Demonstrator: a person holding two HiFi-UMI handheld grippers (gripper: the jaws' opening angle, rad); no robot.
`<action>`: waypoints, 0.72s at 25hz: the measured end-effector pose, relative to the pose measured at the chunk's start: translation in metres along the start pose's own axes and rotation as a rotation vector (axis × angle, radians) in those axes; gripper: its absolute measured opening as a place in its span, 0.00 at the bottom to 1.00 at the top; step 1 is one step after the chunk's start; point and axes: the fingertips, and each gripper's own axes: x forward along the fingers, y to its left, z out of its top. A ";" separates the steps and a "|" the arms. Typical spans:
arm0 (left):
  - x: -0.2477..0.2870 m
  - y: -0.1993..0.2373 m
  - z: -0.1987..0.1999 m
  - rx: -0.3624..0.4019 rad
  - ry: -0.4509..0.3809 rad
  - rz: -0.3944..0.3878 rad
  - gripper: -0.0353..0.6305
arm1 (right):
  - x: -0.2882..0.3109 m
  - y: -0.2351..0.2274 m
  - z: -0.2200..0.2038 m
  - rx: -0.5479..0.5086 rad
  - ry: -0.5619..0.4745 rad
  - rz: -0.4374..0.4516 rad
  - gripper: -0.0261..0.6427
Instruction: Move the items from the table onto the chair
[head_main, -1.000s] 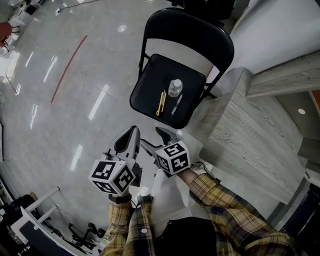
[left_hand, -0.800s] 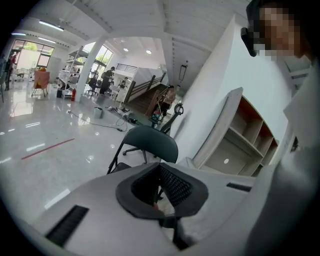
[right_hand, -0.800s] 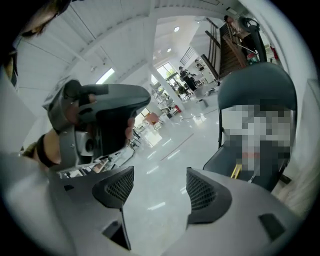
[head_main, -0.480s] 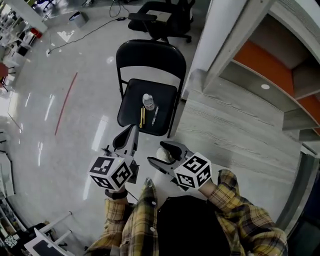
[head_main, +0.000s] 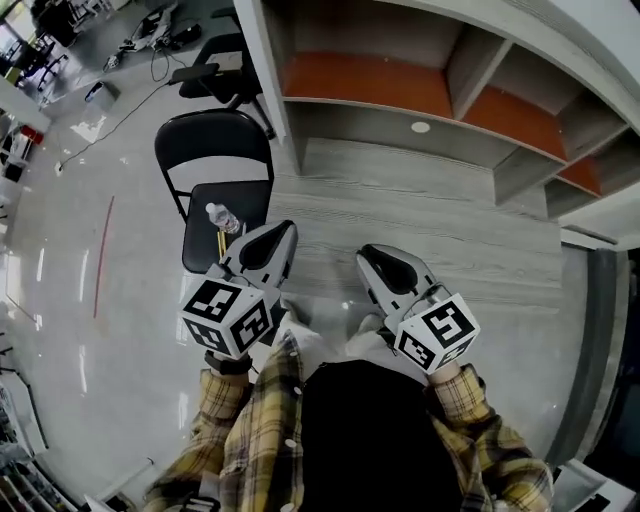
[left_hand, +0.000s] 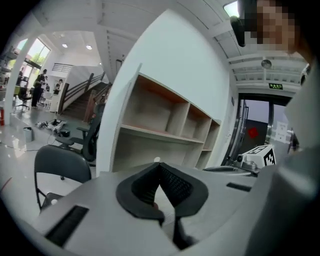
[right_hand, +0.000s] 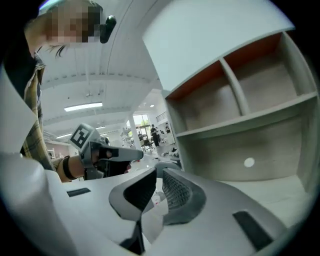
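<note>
Both grippers have swung from the chair (head_main: 213, 145) to face the table (head_main: 420, 205), the right gripper (head_main: 381, 258) closing on nothing, jaws almost touching. The tabletop ahead of the fingers looks bare. The bottle (head_main: 222, 217) and yellow item (head_main: 219, 242) sit on the seat, just left of the shut, empty left gripper (head_main: 274, 235).

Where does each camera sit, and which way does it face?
Head view: on the head, looking down at table, chair, left gripper, right gripper, plaid sleeves.
Left gripper view: on the left gripper, along shut jaws toward the shelves.
Right gripper view: on the right gripper, toward the shelves; jaws have just been closing, nothing between.
Shared: both gripper views show shelves.
</note>
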 end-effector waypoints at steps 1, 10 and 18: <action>0.013 -0.020 0.001 0.013 -0.001 -0.024 0.06 | -0.019 -0.013 0.008 -0.008 -0.020 -0.023 0.11; 0.079 -0.173 -0.011 0.030 -0.003 -0.261 0.06 | -0.150 -0.082 0.026 0.008 -0.098 -0.135 0.07; 0.090 -0.209 0.003 0.023 -0.034 -0.354 0.06 | -0.190 -0.098 0.029 0.057 -0.146 -0.164 0.07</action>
